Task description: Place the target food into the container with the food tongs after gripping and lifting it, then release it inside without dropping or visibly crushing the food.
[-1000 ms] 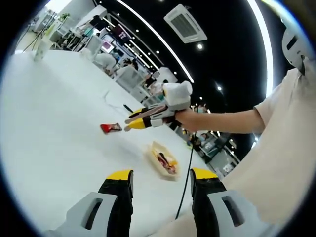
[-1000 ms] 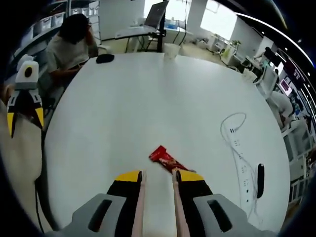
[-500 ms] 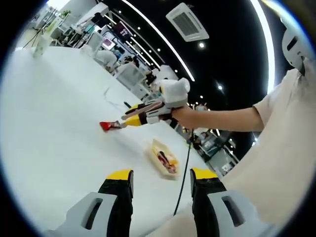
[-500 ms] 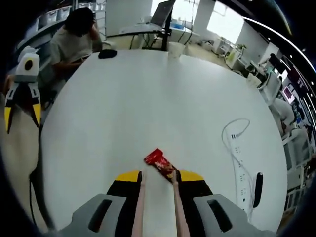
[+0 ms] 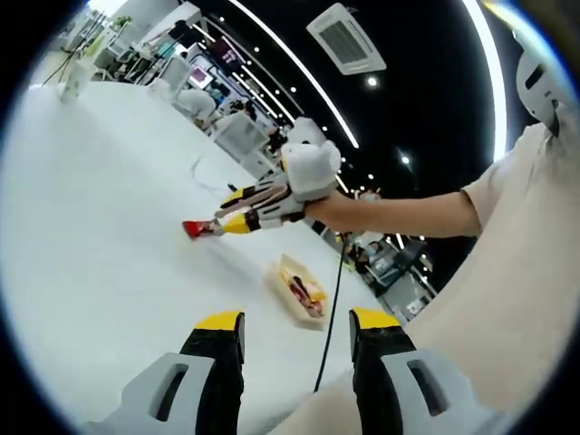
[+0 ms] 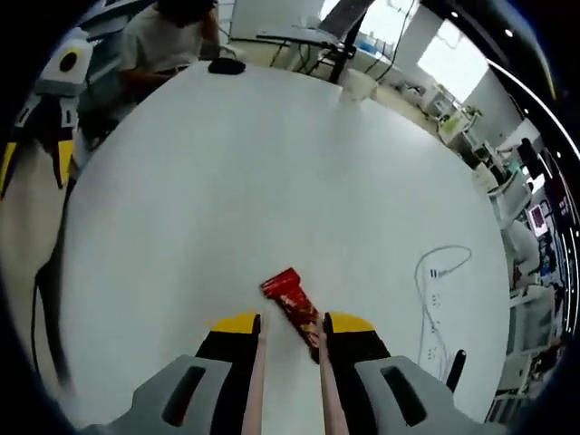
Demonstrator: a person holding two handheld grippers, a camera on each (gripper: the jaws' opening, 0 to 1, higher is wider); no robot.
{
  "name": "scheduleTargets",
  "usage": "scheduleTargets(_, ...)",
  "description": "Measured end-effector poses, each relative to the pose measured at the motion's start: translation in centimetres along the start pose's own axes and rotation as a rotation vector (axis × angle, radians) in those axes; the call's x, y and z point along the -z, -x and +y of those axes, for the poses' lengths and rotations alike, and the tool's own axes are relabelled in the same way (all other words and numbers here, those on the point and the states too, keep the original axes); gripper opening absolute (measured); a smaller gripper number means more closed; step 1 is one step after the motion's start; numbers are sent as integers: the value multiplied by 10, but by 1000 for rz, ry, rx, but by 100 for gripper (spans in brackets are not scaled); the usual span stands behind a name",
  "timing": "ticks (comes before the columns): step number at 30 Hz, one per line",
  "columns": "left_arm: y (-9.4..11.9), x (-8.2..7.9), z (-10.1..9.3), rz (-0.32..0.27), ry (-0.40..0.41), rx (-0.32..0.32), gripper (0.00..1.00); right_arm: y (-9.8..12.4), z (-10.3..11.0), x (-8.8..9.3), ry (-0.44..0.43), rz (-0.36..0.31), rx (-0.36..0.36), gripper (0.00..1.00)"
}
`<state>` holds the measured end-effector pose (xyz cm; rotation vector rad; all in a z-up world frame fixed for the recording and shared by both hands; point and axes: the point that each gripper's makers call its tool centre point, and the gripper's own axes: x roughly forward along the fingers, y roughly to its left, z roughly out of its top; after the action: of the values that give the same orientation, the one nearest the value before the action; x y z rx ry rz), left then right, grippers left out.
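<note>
Right gripper (image 6: pixel 288 319) holds the food tongs (image 6: pixel 257 381), tips parted around the near end of the red snack bar (image 6: pixel 293 304) lying on the table (image 6: pixel 227 181); centre, close gently; left gripper (image 5: pixel 297 328) idles open.

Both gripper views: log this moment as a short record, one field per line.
surface: white table
food: red snack bar, lying on the table
tongs: two pale arms held in the right gripper, tips at the bar's near end; contact unclear
container: shallow tray on the table, already holding some food, apart from the bar
left gripper: open, holding nothing, above the table's near edge
clutter: white power strip with cable to the right of the bar
progress: bar not lifted yet
</note>
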<state>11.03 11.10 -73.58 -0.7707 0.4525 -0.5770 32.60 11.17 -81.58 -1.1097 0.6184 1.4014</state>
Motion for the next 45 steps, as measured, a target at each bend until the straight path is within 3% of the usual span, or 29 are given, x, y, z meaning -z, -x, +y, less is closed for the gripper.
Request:
scheduleTargets(20,-7,5,3,8,26,3,45,-14,-2,21,-26,39,-24,27)
scheduleTargets(23,-7,10,8,32,11,-16,46,-14,-2,21,-19,40,-25,27)
scheduleTargets(33,-8,8,7,15,28,-17,47,-13,-4,18,-38,20,-18,27)
scheduleTargets(39,-10,19,5,40,42,-6,47,-12,-6,21,-43,13,-9,27)
scheduleTargets(45,-11,16,7,35,49,-12,46,-9,-12,6,18,-28,16,27)
